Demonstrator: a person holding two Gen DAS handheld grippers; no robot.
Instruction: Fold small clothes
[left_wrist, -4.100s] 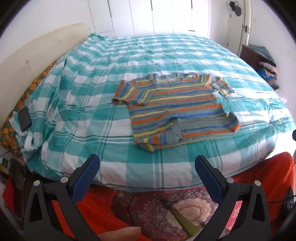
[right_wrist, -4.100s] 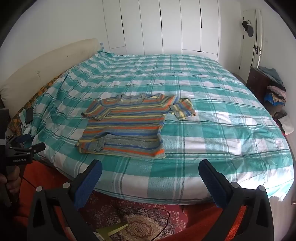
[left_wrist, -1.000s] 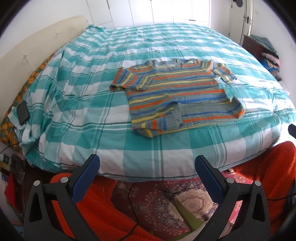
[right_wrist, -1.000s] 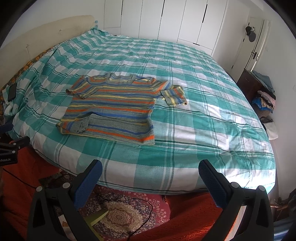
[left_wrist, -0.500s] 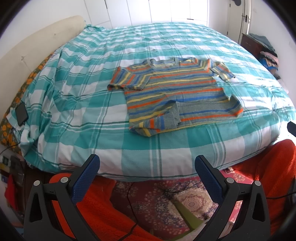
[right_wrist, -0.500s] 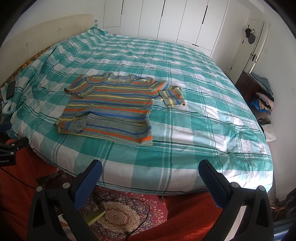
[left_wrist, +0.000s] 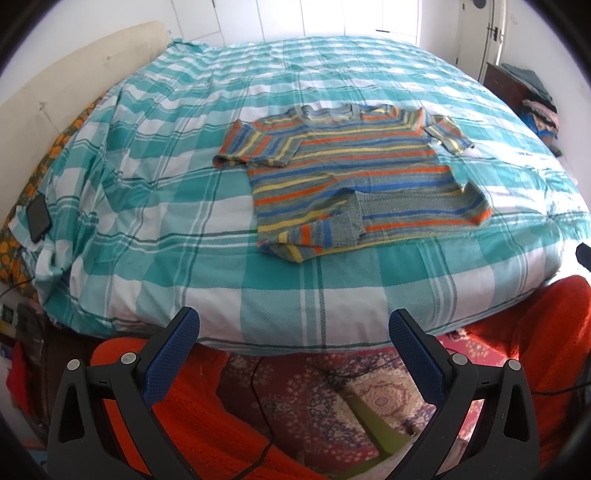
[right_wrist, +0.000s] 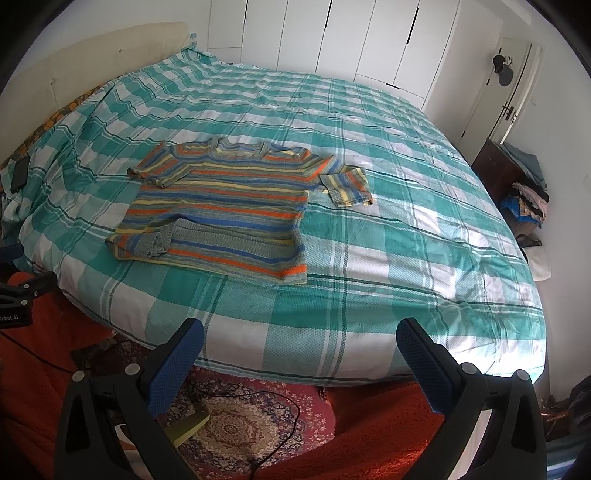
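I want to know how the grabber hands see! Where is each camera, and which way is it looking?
Left wrist view: sits on the left gripper, off the bed's near edge, looking along its open blue fingers across the bed; the striped shirt lies straight ahead.
Right wrist view: sits on the right gripper, further right, facing the same bed; its open fingers show, and the shirt lies to the left.
Both views share the shirt, the checked bed and the patterned rug below.

Multicolour-striped shirt (left_wrist: 351, 173), teal-checked bedspread (left_wrist: 166, 155)
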